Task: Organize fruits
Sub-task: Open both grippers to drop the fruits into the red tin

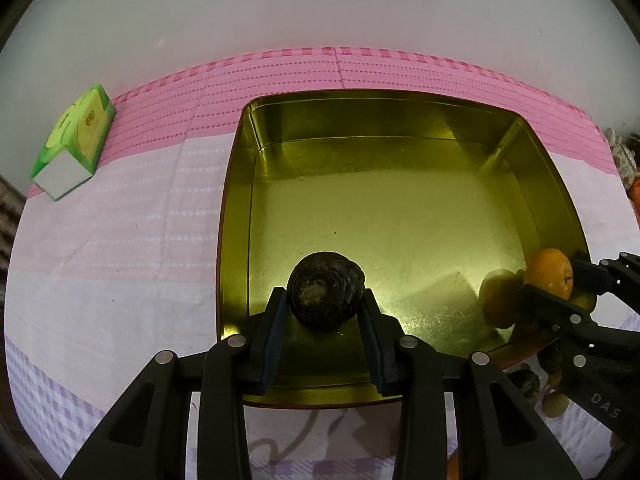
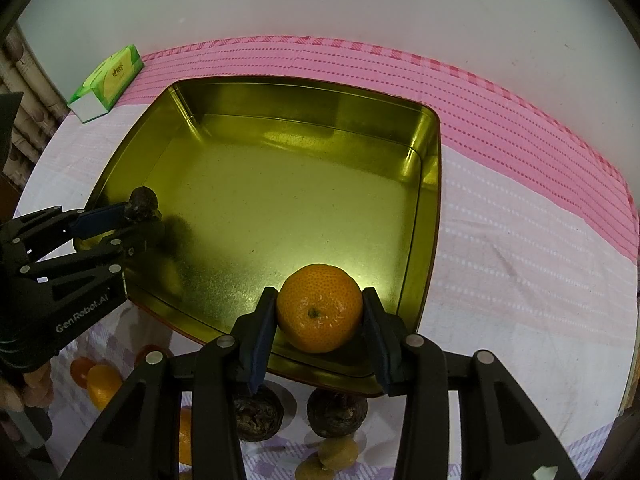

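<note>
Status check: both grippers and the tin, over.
Left gripper shut on dark fruit. Right gripper shut on orange. Both over gold tin; nothing inside it.

Left gripper (image 1: 325,304) and right gripper (image 2: 320,312) each reach forward, jaws clamped, side by side.

Legible markings, both wrist views:

- Left gripper (image 2: 138,222), seen from the right wrist view: white lettering "GenRobot.AI" on the side of its black body, below the linkage.
- Right gripper (image 1: 560,280), seen from the left wrist view: pale letters "DAS" on its black body near the frame's lower right; the word runs on out of sight, remainder unreadable.
- Green tissue box (image 2: 107,82): printed characters on its yellow top panel, too small and blurred to read in either view.
</note>
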`<state>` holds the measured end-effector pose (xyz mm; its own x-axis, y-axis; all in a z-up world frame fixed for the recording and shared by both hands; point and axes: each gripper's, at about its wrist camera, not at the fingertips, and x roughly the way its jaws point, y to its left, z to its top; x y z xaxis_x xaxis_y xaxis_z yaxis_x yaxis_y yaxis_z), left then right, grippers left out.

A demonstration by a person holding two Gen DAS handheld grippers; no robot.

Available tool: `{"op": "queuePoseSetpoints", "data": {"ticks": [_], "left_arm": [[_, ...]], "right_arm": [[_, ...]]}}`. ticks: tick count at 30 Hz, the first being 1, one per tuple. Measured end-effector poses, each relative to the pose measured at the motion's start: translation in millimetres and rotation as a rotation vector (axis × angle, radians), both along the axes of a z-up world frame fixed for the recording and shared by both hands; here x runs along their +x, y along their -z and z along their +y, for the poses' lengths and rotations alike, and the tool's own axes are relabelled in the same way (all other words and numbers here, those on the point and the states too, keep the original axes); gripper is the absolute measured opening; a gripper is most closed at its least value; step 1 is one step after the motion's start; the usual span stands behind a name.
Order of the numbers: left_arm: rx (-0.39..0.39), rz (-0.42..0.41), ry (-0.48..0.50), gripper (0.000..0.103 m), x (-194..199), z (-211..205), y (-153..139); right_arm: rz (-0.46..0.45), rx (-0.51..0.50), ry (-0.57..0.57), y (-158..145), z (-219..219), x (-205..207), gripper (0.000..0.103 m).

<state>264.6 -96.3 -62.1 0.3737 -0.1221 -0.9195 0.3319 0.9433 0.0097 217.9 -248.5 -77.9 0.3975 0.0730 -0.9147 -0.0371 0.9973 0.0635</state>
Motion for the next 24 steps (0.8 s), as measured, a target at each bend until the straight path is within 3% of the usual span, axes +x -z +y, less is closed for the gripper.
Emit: {"op": "queuePoseSetpoints", "data": {"ticks": [10, 16, 24], "left_arm": [[-0.012, 0.015, -0.015, 0.038, 0.8, 2.4, -1.7], [-0.025, 0.019, -0.022, 0.039, -0.8, 3.2, -6.3], [-0.019, -0.051, 0.006, 0.039, -24.5, 5.7, -39.0]], "right_arm": [[-0.003, 0.022, 0.004, -2.5, -4.1, -2.7, 0.040], [-0.023, 0.028, -0.008, -10.9, -3.7, -10.6, 0.046], [-0.067, 0.044, -0.020, -35.6, -1.6, -32.2, 0.046]]}}
